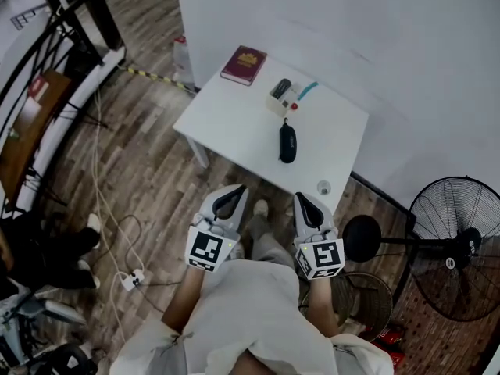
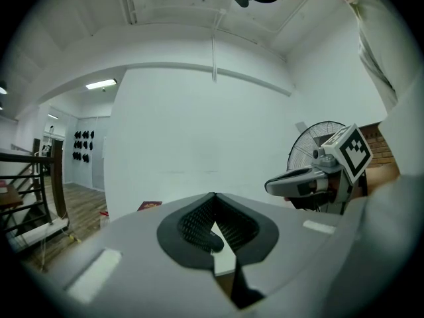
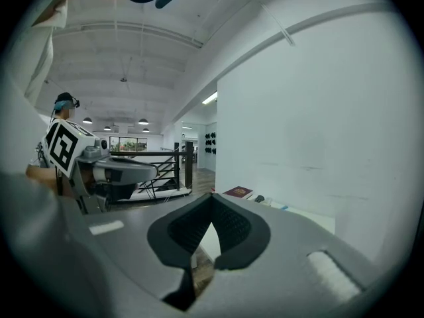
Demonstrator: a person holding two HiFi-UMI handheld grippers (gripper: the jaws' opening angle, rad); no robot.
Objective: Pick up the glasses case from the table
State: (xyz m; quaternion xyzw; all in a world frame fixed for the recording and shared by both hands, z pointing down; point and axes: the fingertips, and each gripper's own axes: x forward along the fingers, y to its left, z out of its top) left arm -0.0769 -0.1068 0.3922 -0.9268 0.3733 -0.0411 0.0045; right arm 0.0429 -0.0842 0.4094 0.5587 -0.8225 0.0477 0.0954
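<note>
Dark glasses case point(image 1: 287, 143) lying lengthwise near the middle of the white desk point(image 1: 226, 127), apart from the book point(image 1: 244, 65). Left gripper point(image 1: 233, 194) and right gripper point(image 1: 303, 201) are short of the near edge, both clenched and empty. The case is probably light, stiff and smooth-shelled, so it is best pinched across its narrow waist.

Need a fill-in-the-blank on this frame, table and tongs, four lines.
The glasses case lies on the white table and is ____ in colour.
The red ____ lies at the table's far left corner.
The left tongs and right tongs are both empty and ____.
A standing ____ is on the floor at the person's right.
Missing: black; book; shut; fan.
</note>
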